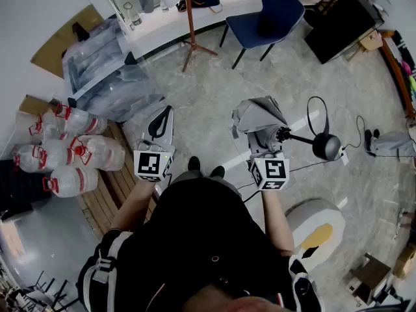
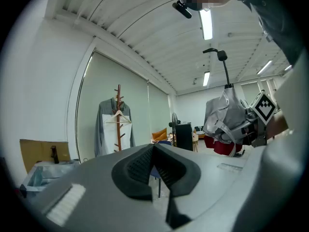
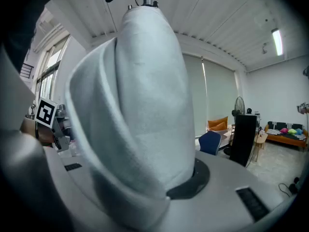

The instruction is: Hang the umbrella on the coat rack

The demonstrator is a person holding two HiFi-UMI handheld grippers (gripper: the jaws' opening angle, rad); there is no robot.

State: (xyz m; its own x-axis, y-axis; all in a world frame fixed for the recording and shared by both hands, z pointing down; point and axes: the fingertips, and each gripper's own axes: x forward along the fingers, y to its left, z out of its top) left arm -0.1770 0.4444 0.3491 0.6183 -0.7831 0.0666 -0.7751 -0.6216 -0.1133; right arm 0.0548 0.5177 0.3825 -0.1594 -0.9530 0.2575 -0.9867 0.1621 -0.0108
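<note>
In the head view the left claw [image 1: 160,123], left of centre, has its jaws together on nothing. The right claw [image 1: 262,140], right of centre, is clamped on a grey folded fabric umbrella [image 1: 259,116] whose black handle [image 1: 325,146] points right. A brown wooden coat rack [image 1: 190,18] stands at top centre, well apart from it. In the left gripper view the black pads [image 2: 137,168] meet, with the coat rack [image 2: 118,115] at left and the umbrella [image 2: 226,120] at right. In the right gripper view the umbrella's fabric [image 3: 140,115] fills the space between the jaws.
</note>
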